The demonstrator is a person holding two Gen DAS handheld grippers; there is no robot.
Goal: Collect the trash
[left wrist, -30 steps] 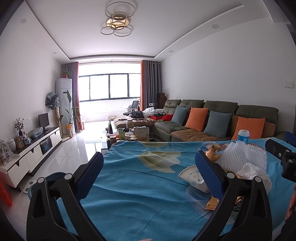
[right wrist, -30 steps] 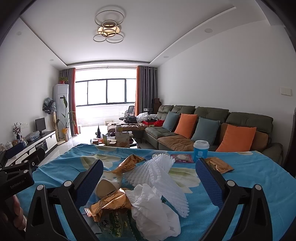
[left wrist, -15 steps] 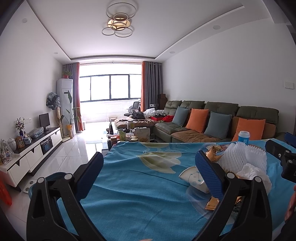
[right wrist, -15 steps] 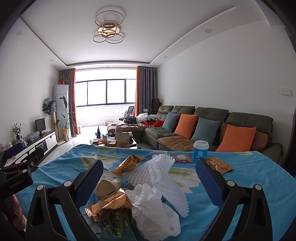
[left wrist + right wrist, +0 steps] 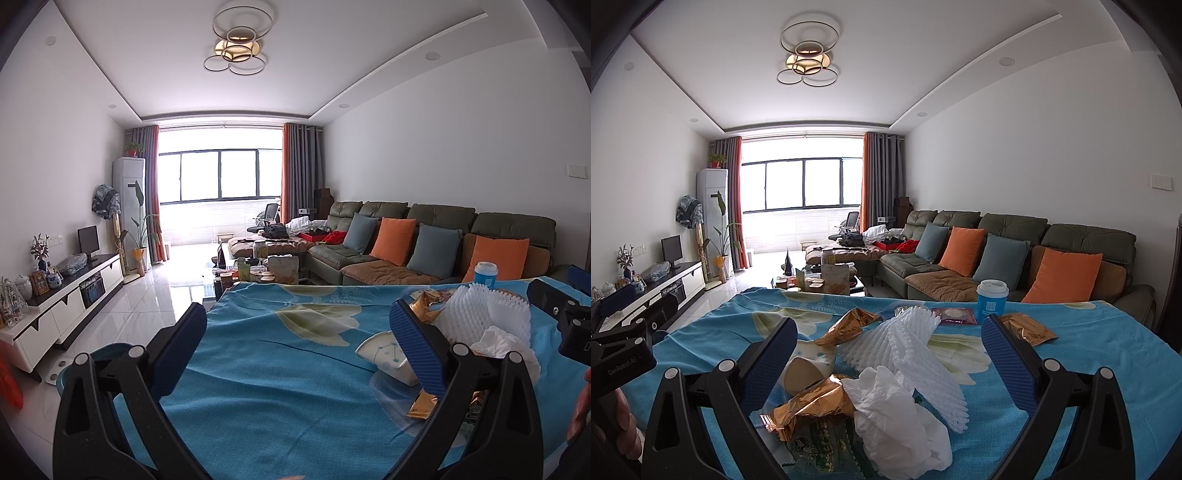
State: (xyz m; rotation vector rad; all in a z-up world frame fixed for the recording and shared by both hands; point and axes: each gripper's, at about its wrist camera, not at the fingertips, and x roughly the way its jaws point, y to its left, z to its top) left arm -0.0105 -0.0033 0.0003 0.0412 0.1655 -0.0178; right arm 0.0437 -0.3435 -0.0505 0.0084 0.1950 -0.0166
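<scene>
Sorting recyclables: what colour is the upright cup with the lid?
Blue cup with a white lid, clearest in the right wrist view.

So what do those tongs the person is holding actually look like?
Both the left tongs and the right tongs have black plastic arms with silver rivets and two flat fingers faced with ribbed dark-blue pads. The left one's black body bears faint printed lettering.

Green wrapper (image 5: 820,439) runs off the bottom edge, print perhaps unreadable.
</scene>
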